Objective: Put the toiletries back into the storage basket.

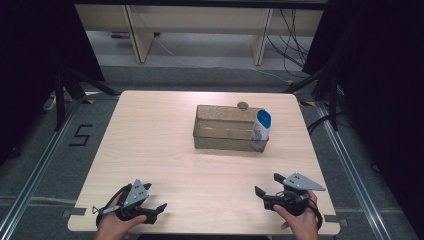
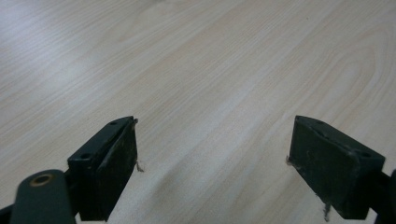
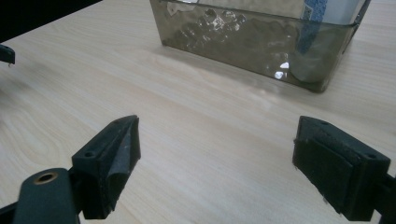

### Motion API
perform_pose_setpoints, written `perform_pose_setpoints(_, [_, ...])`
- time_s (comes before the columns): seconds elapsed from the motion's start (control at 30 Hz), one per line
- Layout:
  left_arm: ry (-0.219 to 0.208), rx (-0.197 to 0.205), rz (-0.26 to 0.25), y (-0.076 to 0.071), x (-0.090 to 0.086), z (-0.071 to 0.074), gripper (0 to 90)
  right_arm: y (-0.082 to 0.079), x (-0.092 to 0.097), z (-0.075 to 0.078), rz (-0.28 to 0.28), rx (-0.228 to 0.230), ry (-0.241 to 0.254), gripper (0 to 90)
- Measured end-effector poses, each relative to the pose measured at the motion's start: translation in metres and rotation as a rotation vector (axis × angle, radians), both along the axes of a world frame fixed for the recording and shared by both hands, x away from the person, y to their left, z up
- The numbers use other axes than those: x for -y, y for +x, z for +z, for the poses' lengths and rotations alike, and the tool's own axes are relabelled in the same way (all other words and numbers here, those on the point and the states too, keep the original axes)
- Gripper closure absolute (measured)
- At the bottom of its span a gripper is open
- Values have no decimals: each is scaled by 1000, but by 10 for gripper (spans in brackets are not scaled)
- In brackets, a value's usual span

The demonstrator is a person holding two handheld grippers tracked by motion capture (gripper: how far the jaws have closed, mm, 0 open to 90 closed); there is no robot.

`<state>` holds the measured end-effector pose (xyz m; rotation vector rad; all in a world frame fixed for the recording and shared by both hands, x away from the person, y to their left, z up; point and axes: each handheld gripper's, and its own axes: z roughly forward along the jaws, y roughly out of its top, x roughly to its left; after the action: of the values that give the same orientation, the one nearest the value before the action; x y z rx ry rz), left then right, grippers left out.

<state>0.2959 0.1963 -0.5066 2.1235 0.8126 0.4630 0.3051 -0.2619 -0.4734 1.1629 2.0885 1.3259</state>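
Clear bin [image 1: 227, 131], long axis across table, bottle [image 1: 262, 125] upright at its right end; right gripper [image 1: 269, 184] nearer, left gripper [image 1: 155, 210] farther, both with jaws apart, empty

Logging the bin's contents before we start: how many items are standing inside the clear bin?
1. A white bottle with a blue top stands upright at the right end of the clear bin. The rest of the bin looks empty, though its tinted, glary walls could mask something small.
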Motion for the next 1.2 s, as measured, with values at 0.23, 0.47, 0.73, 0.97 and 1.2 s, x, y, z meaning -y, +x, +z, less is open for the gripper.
perform_pose_setpoints(0.23, [-12, 1, 13, 0, 1, -1, 150, -10, 4, -2, -7, -25, 14, 160])
perform_pose_setpoints(0.47, [-4, 0, 10, 0, 1, -1, 150, -17, 9, -3, -5, -31, 2, 160])
perform_pose_setpoints(0.73, [10, -9, -3, 0, 1, 0, 150, -25, 12, -7, -1, -51, 17, 159])
perform_pose_setpoints(0.97, [28, -8, 4, 0, 1, 0, 150, -33, 11, -9, 25, -65, -3, 158])
perform_pose_setpoints(1.2, [30, -7, 2, 0, 1, 0, 150, -41, 11, -10, 26, -72, -30, 158])
